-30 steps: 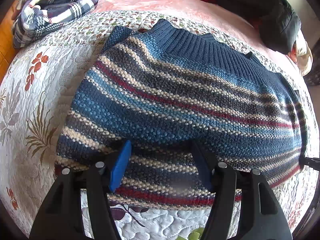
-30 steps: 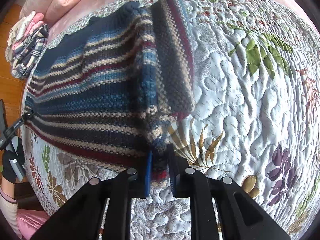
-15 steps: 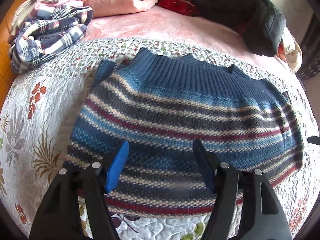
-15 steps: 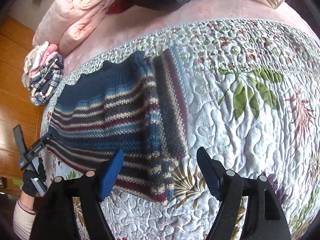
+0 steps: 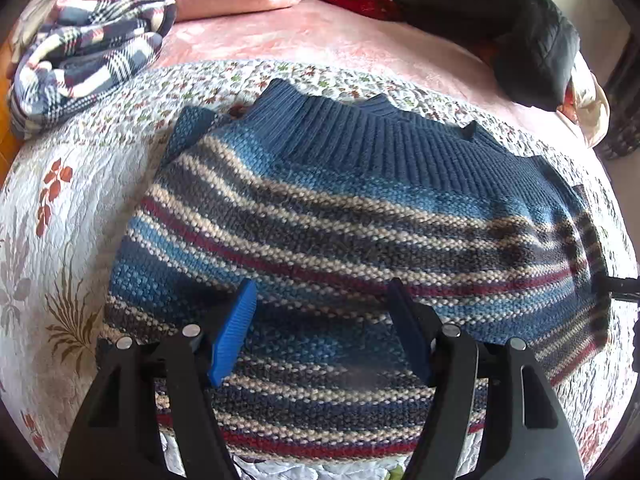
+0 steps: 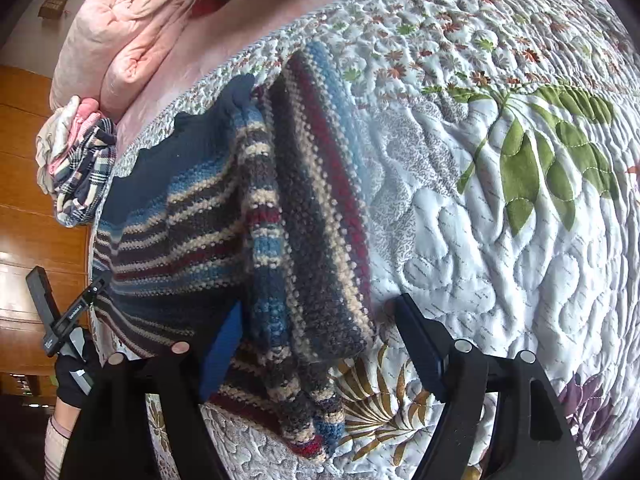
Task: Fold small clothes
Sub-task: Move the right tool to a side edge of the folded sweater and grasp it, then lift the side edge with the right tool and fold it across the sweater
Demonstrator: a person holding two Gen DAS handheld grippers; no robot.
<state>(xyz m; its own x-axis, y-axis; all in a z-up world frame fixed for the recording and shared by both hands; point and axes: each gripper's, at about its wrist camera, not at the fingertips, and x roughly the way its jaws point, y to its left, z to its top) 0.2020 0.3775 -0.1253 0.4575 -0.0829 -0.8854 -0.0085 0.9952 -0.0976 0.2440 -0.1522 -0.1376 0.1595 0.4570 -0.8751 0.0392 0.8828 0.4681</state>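
Floral quilt (image 6: 500, 240) is covering the bed, with the striped sweater (image 5: 340, 232) lying flat on it. Left gripper (image 5: 322, 316) and right gripper (image 6: 316, 340) are both hovering over it, fingers spread wide, gripping nothing.

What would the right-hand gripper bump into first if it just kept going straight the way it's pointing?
Most likely the striped sweater. The right gripper is open, and the sweater's folded-over sleeve edge lies directly between and ahead of its fingers, on the quilt. Depth is hard to judge.
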